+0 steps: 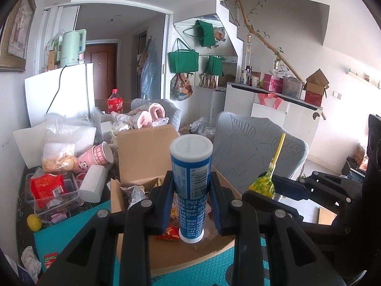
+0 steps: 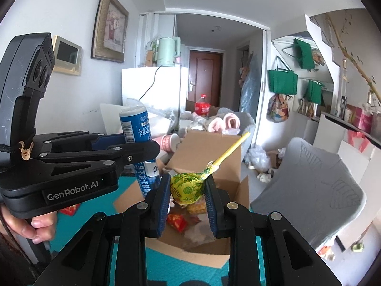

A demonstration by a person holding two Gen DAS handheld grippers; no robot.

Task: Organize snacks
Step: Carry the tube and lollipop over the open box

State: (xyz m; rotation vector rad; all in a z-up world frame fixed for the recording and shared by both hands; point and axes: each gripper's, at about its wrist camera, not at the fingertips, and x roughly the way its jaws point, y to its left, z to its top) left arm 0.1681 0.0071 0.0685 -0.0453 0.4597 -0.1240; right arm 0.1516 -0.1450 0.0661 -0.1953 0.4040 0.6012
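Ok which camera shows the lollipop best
The right wrist view: the lollipop sits centred and large between the right tongs, its yellow pineapple-print wrapper and yellow stick plainly visible. The left wrist view shows the lollipop smaller, off to the right, seen side-on in those tongs.

Snacks held above an open cardboard box

A blue tube [image 1: 191, 186] with a white cap stands upright, pinched at mid-height. Beside it, a lollipop [image 2: 188, 187] in a yellow-green pineapple wrapper is clamped by its head, its yellow stick tilted up and away. Under both, the cardboard box [image 2: 209, 157] holds loose wrapped snacks [image 2: 176, 221], some red.
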